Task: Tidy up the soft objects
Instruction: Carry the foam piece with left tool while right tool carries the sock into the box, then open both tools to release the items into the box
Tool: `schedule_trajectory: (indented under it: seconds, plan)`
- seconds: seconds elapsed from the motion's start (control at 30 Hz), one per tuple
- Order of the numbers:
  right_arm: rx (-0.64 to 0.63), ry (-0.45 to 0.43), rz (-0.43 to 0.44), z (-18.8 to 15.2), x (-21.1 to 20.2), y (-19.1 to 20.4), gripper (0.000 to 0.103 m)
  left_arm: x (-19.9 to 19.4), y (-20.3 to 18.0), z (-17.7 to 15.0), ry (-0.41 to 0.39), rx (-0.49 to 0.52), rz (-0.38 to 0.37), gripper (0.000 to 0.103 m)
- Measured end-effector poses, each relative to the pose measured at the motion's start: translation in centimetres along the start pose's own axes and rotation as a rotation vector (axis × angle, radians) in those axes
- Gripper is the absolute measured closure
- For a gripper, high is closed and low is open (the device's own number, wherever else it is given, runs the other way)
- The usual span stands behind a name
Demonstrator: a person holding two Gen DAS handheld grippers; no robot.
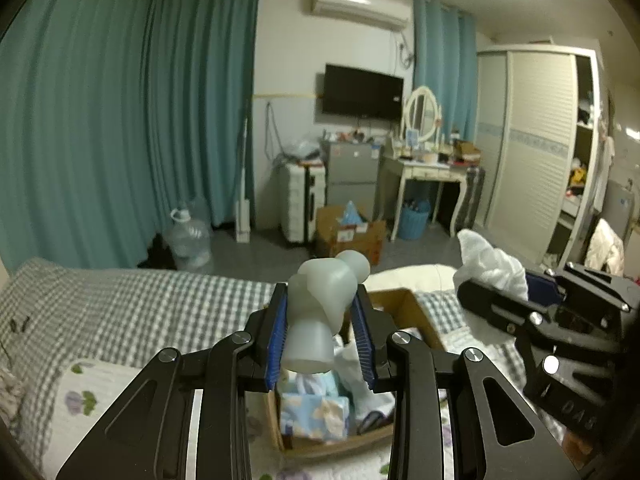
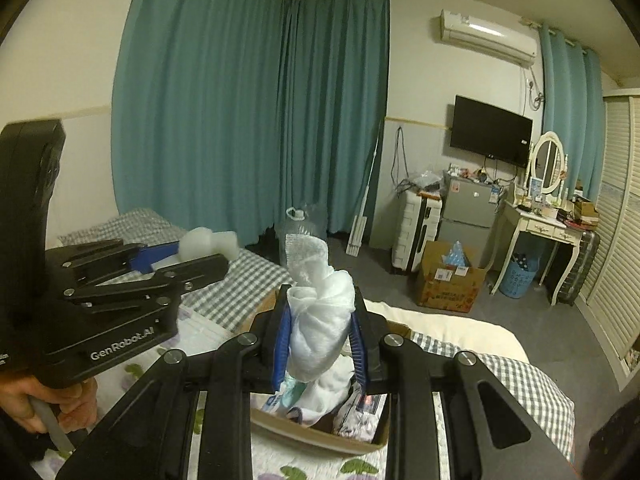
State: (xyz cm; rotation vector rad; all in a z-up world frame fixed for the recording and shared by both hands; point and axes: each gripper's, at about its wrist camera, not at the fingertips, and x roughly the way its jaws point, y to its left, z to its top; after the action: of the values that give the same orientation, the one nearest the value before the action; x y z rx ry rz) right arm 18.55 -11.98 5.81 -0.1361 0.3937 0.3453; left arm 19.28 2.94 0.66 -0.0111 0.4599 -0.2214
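My left gripper (image 1: 322, 304) is shut on a pale grey-white squishy toy (image 1: 324, 300) with rounded lobes and a flared base, held above an open cardboard box (image 1: 416, 312) on the bed. My right gripper (image 2: 320, 312) is shut on a bunched white mesh cloth (image 2: 320, 316), also held over the cardboard box (image 2: 320, 436). The box holds soft packs and cloths, among them a blue patterned pack (image 1: 316, 412). In the left wrist view the right gripper (image 1: 472, 292) sits to the right with the white cloth (image 1: 492, 260). The right wrist view shows the left gripper (image 2: 216, 256) on the left holding the toy (image 2: 208, 244).
The box rests on a bed with a grey checked cover (image 1: 140, 304) and a floral quilt (image 1: 96, 392). A cream pillow (image 2: 460, 332) lies beyond the box. A hand (image 2: 52, 404) grips the left tool's handle. A water jug (image 1: 190, 240), another carton (image 1: 348, 236) and a dressing table (image 1: 424, 172) stand across the floor.
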Motion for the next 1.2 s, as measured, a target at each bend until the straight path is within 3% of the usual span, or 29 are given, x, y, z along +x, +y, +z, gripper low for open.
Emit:
schedule_trajectory:
  seconds: [0.2,0.57,0.73,0.93,1.03,1.13,1.17,1.2]
  plan:
    - [-0.003,0.090,0.006,-1.7,6.6,-1.1,0.077,6.7,0.2,-1.4,0.101,0.005,0.016,0.072]
    - [0.008,0.323,0.012,-8.2,17.0,-4.5,0.077,14.4,-1.3,-5.8,0.311,0.034,0.022,0.071]
    - [0.015,0.407,0.002,-10.8,19.0,-5.4,0.077,15.3,-2.6,-6.6,0.382,0.112,0.109,0.068]
    - [-0.005,0.437,-0.013,-11.2,19.3,-5.1,0.076,15.1,-2.5,-6.5,0.380,0.102,0.104,0.066]
    - [0.002,0.418,0.003,-10.9,18.9,-5.0,0.069,15.4,-1.6,-6.2,0.381,0.061,0.117,0.066]
    - [-0.006,0.373,0.010,-10.6,17.7,-4.6,0.048,14.5,-0.9,-5.6,0.368,-0.008,0.074,0.065]
    - [-0.010,0.359,0.007,-10.6,17.3,-4.2,0.039,14.1,-0.8,-5.3,0.360,-0.015,0.072,0.059]
    - [-0.012,0.341,0.002,-10.4,16.8,-4.1,0.038,13.4,-0.8,-4.9,0.344,-0.016,0.081,0.048]
